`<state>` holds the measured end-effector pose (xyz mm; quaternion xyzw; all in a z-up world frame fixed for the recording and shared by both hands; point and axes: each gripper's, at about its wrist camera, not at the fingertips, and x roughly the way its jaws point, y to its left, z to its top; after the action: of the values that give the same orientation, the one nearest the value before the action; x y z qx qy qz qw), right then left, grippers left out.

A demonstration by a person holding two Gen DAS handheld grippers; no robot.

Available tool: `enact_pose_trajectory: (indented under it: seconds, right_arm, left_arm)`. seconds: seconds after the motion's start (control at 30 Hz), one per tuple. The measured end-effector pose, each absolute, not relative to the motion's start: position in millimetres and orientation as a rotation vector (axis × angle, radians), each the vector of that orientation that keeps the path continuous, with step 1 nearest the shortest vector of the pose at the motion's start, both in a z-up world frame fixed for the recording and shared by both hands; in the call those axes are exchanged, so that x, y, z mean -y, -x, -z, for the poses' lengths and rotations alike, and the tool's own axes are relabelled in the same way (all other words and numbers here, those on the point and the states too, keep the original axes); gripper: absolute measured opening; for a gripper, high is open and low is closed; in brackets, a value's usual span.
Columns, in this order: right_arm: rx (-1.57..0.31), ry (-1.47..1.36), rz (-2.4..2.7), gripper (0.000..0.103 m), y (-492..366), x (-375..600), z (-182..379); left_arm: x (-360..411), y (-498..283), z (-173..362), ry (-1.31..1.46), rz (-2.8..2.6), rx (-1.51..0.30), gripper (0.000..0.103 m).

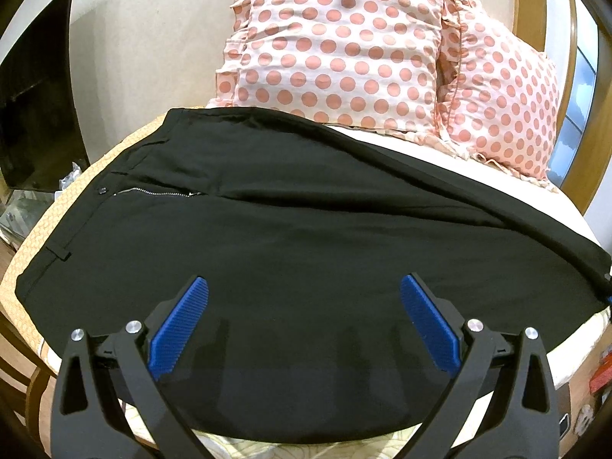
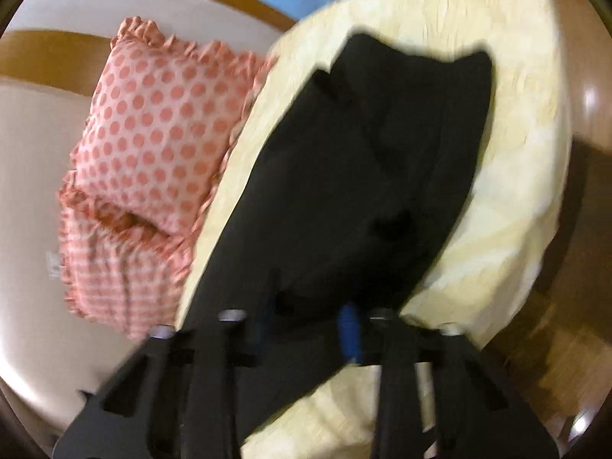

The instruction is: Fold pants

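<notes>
Across the pale yellow quilted bedspread (image 1: 34,237) your black woven trousers (image 1: 306,237) lie flat: smooth matte cloth, faint creases, waistband toward the left of the left wrist view, legs running off to the right. Fly open; silver metal zipper (image 1: 153,192) showing its fine teeth, small dark button (image 1: 101,191) just beside it, narrow belt loop (image 1: 57,253) near the waistband edge.

Your left gripper (image 1: 304,329): black plastic frame, two ribbed blue rubber pads (image 1: 179,329), spread wide apart above the trouser cloth, nothing between them. Round silver bolts on each finger joint.

Your right gripper (image 2: 310,329): same black frame, badly blurred. One blue pad (image 2: 350,331) shows; the other is lost against the dark cloth. Jaws drawn nearly together, with the near end of the black trousers (image 2: 363,176) at and between the fingertips; you appear to be pinching that fabric, though the blur hides the contact itself.

Bedding behind: two plump white pillows with salmon-pink polka dots (image 1: 332,46) and gathered ruffle edges, set side by side and touching, just beyond the far trouser edge. In the right wrist view the dotted pillow (image 2: 160,126) sits left of the cloth, at the bedspread's (image 2: 516,191) edge.

Surrounds: curved polished wooden headboard (image 1: 550,38), plain cream wall, flat black glossy screen (image 1: 38,95) at the far left.
</notes>
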<state>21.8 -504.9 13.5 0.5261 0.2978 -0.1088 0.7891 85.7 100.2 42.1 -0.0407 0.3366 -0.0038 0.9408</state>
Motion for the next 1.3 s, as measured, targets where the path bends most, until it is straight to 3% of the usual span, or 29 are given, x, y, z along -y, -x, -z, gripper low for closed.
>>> enact_pose_trajectory:
  seconds: [0.03,0.27,0.5,0.8,0.93,0.97,1.03,1.07,1.3]
  right_arm:
    - [-0.628,-1.093,0.241,0.005,-23,506,-18]
    - [-0.426,-0.863,0.32,0.003,-4,519,-77]
    - [-0.555,-0.958,0.391,0.003,2,536,-25]
    - [-0.6,-0.953,0.392,0.003,-2,535,-19]
    - [-0.608,-0.946,0.388,0.004,-3,534,-20]
    - [-0.61,-0.944,0.387,0.004,-3,534,-20]
    - [-0.607,-0.939,0.38,0.004,-5,535,-21]
    - [-0.603,-0.933,0.376,0.004,-6,535,-22]
    - [-0.522,-0.859,0.335,0.004,-23,551,-56]
  left_arm:
    - [-101,-87,-43,0.082,0.004,-0.689,0.101]
    - [-125,-113,-62,0.175,0.011,-0.717,0.101]
    - [-174,-197,-75,0.364,-0.005,-0.822,0.101]
    - [-197,-365,-70,0.433,-0.095,-0.974,0.098]
    - [-207,-416,-48,0.415,-0.217,-1.082,0.083]
    - [-213,-422,-40,0.44,-0.233,-1.107,0.065]
    - [-223,-422,-35,0.478,-0.271,-1.101,0.044]
    - [-225,-417,-39,0.481,-0.263,-1.074,0.013]
    - [-222,-298,-102,0.325,-0.217,-0.885,0.007]
